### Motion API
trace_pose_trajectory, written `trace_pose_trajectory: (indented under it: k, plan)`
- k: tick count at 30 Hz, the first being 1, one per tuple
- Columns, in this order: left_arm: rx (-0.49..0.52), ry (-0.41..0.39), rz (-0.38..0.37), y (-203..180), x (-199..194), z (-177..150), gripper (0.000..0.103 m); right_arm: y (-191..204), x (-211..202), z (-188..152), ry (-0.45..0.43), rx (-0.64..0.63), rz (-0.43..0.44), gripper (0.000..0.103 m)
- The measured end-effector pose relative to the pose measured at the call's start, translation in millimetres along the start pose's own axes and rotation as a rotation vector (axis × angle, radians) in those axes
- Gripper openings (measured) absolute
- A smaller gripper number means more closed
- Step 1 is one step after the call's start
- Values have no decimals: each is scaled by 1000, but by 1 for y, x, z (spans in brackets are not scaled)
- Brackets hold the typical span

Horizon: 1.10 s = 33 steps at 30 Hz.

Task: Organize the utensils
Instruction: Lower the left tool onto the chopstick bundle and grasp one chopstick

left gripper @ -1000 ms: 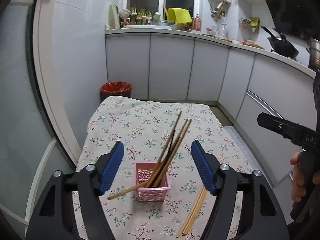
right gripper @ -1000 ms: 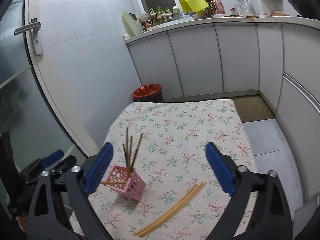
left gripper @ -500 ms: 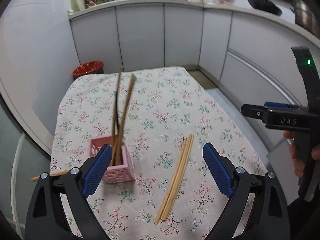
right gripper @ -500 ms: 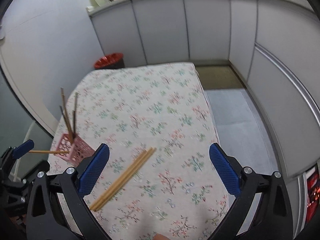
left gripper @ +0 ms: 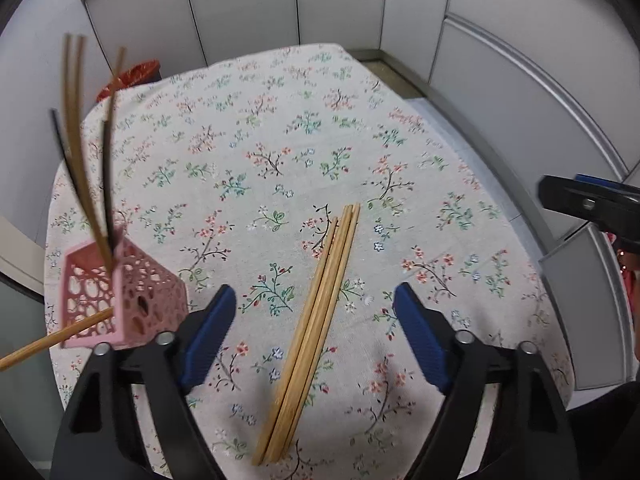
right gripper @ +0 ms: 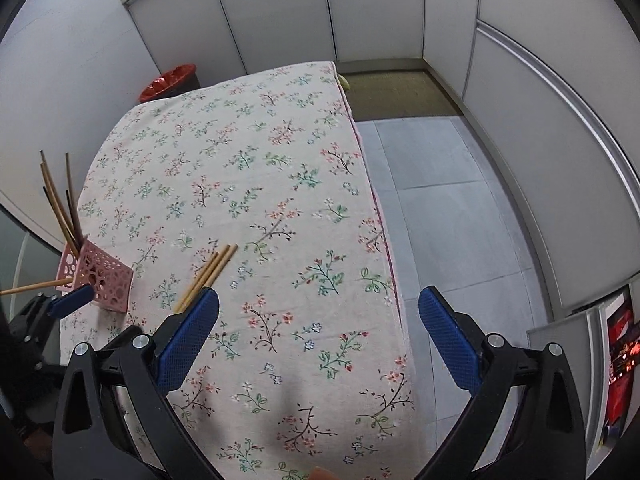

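Pink holder [left gripper: 120, 292] at table's [left gripper: 280, 140] left edge: several chopsticks [left gripper: 86, 168] upright inside, one poking through its side. Loose bundle [left gripper: 316, 280] lies mid-table, between left gripper's [left gripper: 314, 338] wide-open, empty fingers. Right gripper [right gripper: 318, 338] likewise spread, empty.

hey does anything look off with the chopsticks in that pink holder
Yes. One chopstick pokes sideways out through the pink holder wall near its base, instead of standing upright like the others.
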<state>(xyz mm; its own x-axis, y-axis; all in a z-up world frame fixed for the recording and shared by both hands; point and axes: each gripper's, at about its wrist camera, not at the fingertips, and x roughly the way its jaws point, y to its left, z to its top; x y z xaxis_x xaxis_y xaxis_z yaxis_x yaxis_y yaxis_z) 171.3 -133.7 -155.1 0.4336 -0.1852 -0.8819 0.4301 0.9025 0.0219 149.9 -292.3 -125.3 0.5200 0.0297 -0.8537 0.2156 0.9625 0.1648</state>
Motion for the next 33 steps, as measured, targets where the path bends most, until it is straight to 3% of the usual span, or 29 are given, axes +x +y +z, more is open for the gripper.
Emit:
trace_pose_trajectory:
  k: [4, 12, 16, 29, 30, 33]
  plan:
    - [-22, 44, -11, 3, 27, 8, 46, -3, 5, 0, 16, -3, 0, 96]
    - [-96, 150, -49, 23, 70, 14, 18, -4, 10, 2, 28, -10, 8, 96]
    - [-116, 177, -118, 27, 78, 16, 15, -5, 12, 3, 33, -9, 7, 96]
    - [-86, 176, -78, 20, 94, 26, 15, -9, 16, 2, 48, 14, 22, 96]
    - [-90, 175, -73, 21, 94, 27, 10, -8, 17, 1, 51, 13, 21, 96]
    - [-108, 179, -65, 24, 91, 24, 9, -8, 21, 0, 63, 14, 18, 96]
